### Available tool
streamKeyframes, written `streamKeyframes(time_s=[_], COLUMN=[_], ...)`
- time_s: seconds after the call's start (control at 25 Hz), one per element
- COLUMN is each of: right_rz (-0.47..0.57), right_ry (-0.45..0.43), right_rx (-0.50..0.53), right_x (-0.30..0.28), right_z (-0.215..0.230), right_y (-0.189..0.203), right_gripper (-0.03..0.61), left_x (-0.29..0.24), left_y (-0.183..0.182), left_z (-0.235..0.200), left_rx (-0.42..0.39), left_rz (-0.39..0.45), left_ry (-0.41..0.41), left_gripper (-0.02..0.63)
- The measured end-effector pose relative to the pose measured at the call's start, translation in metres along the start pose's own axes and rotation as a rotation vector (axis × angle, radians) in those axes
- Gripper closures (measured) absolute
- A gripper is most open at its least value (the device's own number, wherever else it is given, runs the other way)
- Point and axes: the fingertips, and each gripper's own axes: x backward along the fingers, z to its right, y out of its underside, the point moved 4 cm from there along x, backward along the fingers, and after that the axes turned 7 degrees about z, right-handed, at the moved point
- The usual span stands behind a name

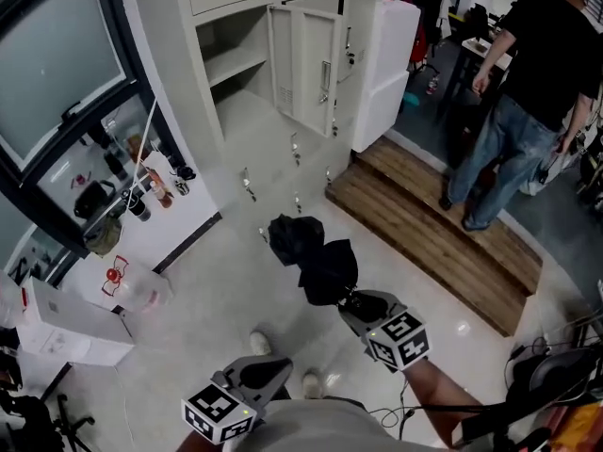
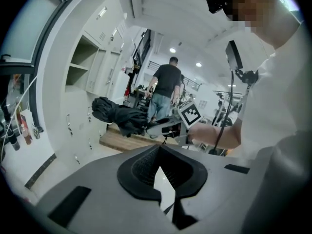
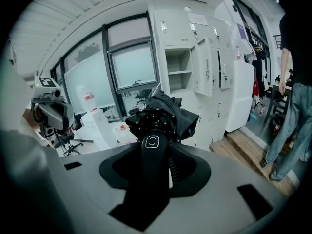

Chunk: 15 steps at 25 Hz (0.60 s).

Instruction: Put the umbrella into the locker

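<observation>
A black folded umbrella (image 1: 313, 255) hangs over the pale floor. My right gripper (image 1: 361, 306) is shut on its handle, just behind the bunched canopy. In the right gripper view the handle (image 3: 152, 145) lies between the jaws and the canopy (image 3: 168, 112) points toward the lockers. The white locker bank stands ahead with one compartment (image 1: 231, 59) open, its door (image 1: 306, 69) swung out; the same compartment (image 3: 178, 72) shows beyond the umbrella. My left gripper (image 1: 271, 372) is low at the left, shut with nothing in it (image 2: 158, 172), and looks across at the umbrella (image 2: 117, 115).
A person in a black shirt and jeans (image 1: 528, 83) stands on a raised wooden step (image 1: 443, 238) at the right. A white cabinet (image 1: 386, 64) adjoins the lockers. White boxes (image 1: 66, 332) and bottles on a window ledge (image 1: 141, 191) line the left.
</observation>
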Motion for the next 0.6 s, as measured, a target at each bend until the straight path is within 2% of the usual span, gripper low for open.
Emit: streamKeyframes(time_s=[0.32, 0.6], right_rz=[-0.017, 0.010], right_ry=[0.050, 0.101], right_rx=[0.000, 0.019], right_x=[-0.072, -0.161], right_z=[0.046, 0.084], right_y=[-0.047, -0.121], right_gripper=[0.425, 0.425], left_x=[-0.024, -0.027], left_y=[-0.039, -0.096], left_z=[-0.091, -0.177], left_rx=[-0.029, -0.099], left_rz=[-0.011, 0.001], left_ry=[0.078, 0.164], left_gripper=[0.604, 0.604])
